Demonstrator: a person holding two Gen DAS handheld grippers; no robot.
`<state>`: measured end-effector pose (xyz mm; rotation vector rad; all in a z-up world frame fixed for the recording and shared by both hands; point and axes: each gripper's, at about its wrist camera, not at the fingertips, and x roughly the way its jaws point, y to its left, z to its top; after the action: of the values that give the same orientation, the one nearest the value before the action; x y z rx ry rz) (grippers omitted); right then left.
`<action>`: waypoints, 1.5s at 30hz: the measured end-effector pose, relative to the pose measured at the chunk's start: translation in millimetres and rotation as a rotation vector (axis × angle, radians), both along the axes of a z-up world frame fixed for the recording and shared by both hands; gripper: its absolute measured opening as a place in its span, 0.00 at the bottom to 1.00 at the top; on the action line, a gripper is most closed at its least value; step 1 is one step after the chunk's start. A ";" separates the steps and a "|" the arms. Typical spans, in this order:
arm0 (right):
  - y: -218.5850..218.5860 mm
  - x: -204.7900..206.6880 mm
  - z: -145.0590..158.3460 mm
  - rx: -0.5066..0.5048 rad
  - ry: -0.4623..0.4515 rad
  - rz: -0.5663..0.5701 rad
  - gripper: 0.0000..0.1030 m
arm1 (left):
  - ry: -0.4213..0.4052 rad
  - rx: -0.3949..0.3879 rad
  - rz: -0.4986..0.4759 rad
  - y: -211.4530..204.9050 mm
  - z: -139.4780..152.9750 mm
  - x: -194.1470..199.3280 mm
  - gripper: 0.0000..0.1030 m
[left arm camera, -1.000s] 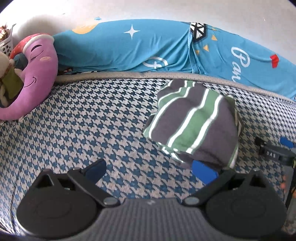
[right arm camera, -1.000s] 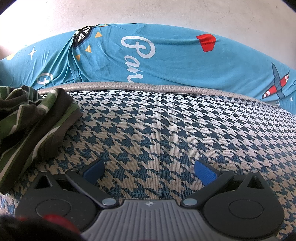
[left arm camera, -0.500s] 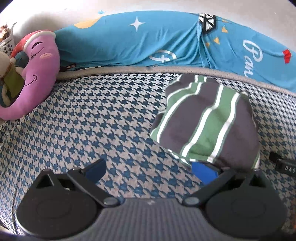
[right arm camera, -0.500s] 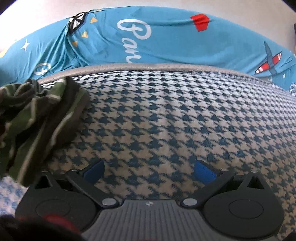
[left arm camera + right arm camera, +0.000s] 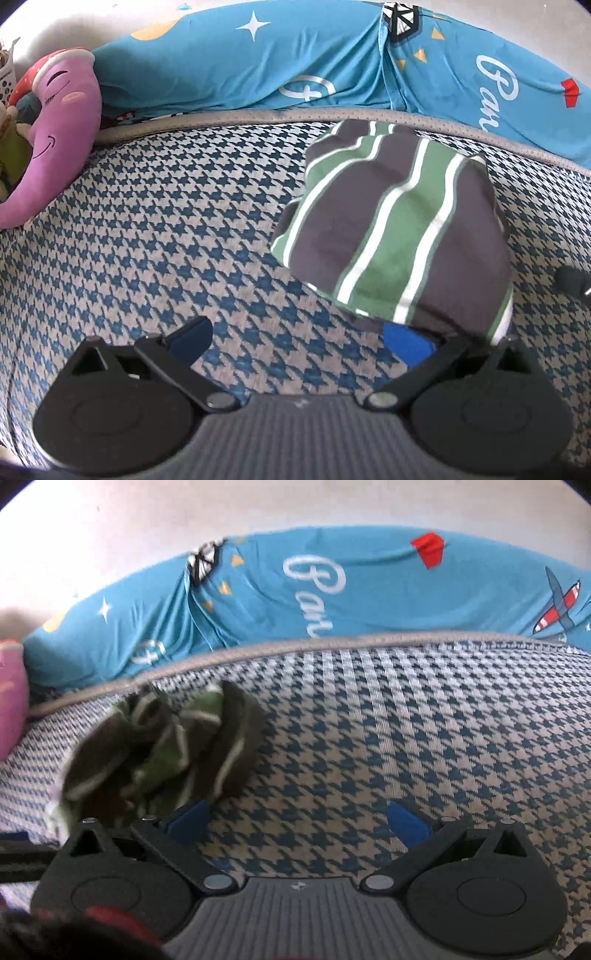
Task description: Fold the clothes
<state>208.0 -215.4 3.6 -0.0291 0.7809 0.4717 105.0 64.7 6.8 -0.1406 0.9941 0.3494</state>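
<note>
The striped garment [image 5: 399, 236], folded into a compact bundle, lies on the bed [image 5: 147, 229] near its far edge, just short of the blue pillow [image 5: 258, 66]. Over the last second it has grown larger in the left view and now covers the right finger of the left hand-held gripper [image 5: 299, 338], whose jaws are spread wide, holding nothing. The right hand-held gripper [image 5: 295, 819] is likewise spread and empty, its view swung toward the garment [image 5: 159, 753]. Folding looks close to finished.

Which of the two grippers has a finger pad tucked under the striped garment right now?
The left gripper: the striped garment overlaps its right blue pad. The right gripper has both pads uncovered, with the garment just beside its left pad.
</note>
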 end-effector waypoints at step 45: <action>65.2 -28.9 -32.6 -0.085 0.074 -0.015 1.00 | 0.020 -0.063 0.059 20.5 -4.0 -18.4 1.00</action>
<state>179.1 -150.2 -28.9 -0.0850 0.8734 0.4274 86.6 85.1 2.7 -0.2244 1.0229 0.3744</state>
